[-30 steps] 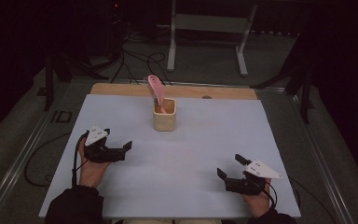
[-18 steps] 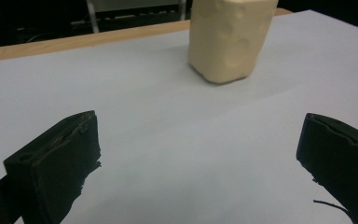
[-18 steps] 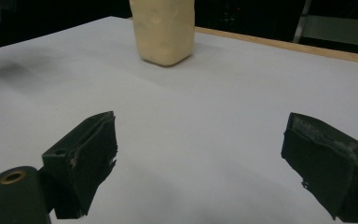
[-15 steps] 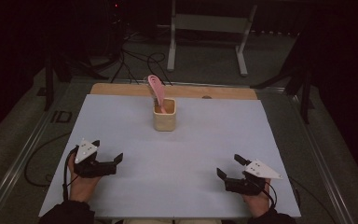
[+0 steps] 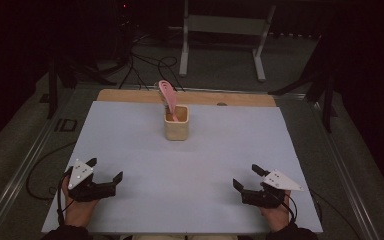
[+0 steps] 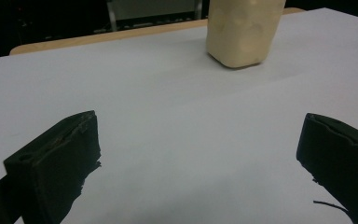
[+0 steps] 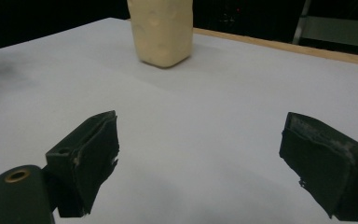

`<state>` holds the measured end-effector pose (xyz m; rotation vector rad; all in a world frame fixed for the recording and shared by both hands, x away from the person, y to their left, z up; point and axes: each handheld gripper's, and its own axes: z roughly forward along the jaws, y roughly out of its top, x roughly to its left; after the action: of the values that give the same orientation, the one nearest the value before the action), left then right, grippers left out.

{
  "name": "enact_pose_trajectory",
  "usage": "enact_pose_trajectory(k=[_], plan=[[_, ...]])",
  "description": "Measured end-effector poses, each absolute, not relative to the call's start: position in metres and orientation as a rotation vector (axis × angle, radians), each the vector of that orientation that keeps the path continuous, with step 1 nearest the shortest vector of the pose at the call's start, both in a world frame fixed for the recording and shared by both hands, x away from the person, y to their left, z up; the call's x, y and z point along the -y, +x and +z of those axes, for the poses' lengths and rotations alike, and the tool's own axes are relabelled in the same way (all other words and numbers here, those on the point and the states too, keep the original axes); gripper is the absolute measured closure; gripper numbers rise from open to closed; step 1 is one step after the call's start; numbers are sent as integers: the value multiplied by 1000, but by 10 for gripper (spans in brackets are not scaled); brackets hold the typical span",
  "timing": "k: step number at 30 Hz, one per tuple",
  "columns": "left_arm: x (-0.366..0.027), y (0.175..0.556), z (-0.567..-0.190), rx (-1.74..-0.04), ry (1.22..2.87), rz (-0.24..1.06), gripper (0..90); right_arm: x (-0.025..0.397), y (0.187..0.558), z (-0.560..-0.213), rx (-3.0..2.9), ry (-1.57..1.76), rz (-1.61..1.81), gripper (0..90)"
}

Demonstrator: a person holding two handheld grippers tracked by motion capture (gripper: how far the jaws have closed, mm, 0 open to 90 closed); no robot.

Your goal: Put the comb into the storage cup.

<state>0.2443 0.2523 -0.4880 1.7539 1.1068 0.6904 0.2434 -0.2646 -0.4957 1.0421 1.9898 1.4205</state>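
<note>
Left gripper rests on the white table, jaws spread wide and empty, well short and left of the beige cup. The cup stands upright near the far edge, a pink spatula leaning inside. Right gripper sits short and right of the cup, likewise spread and empty.
</note>
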Motion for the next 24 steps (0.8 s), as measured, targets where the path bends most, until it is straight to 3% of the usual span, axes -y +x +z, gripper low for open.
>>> enact_pose_trajectory(k=[24], plan=[[-250, 234, -497, -1064, 1773, 744, 0, 271, 254, -493, -1997, 997, 1379, 95]])
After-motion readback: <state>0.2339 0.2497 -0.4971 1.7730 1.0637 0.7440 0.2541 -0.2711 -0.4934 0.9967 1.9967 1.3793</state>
